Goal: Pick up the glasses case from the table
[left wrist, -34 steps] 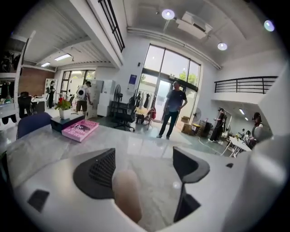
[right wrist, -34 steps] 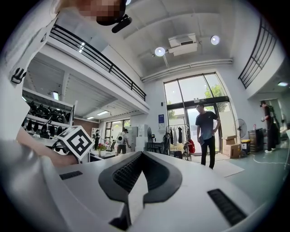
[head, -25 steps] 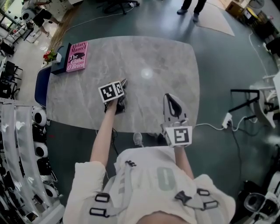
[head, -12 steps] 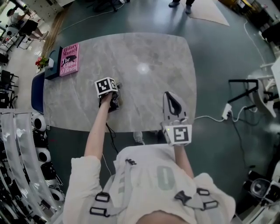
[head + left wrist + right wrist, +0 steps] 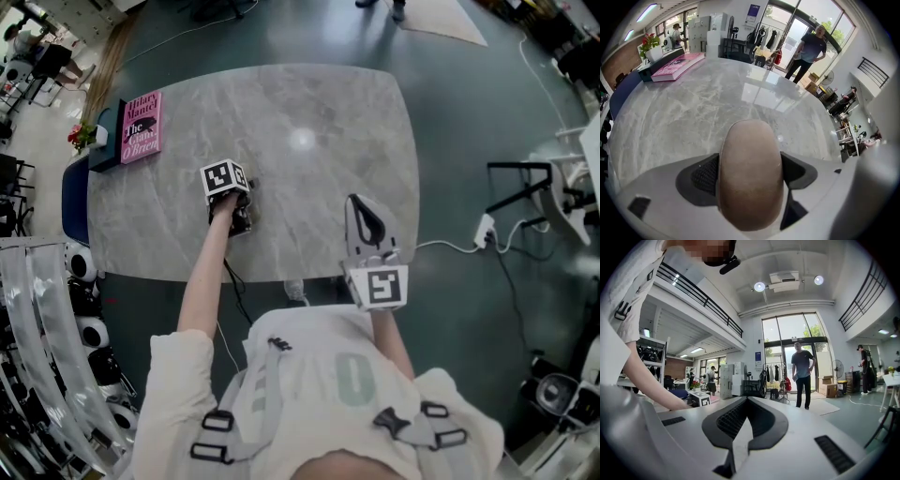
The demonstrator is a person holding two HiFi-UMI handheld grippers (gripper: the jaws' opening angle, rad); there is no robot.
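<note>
Left hand-held gripper (image 5: 750, 157): clamped on the glasses case (image 5: 750, 180). The case is brown, rounded and matt, and sits lengthwise between the two pads with its far end poking out past the tips. It fills the gap, with both pads against its sides.

Right hand-held gripper (image 5: 745, 401): jaws pressed together with nothing in them. It is held level off the near edge of the worktop (image 5: 693, 108), to the right of the left one, and has no part in the grasp.

Ahead of the left tips is bare grey marble. Neither the left gripper view nor the head view shows whether the case is clear of the surface.

Far left ahead, at the worktop's far corner, lies a pink book (image 5: 677, 65), well apart from the case. Beyond the worktop a person (image 5: 808, 51) stands by the glass doors.

Judgement: the grasp is made and the step in hand is the lift.
- Keep the squeeze steady. The shell is smooth and curved, so it could slide forward out of the pads.
- Raise straight up and avoid tipping the tips downward.
- No obstacle is near, so there is no need to swing sideways.
</note>
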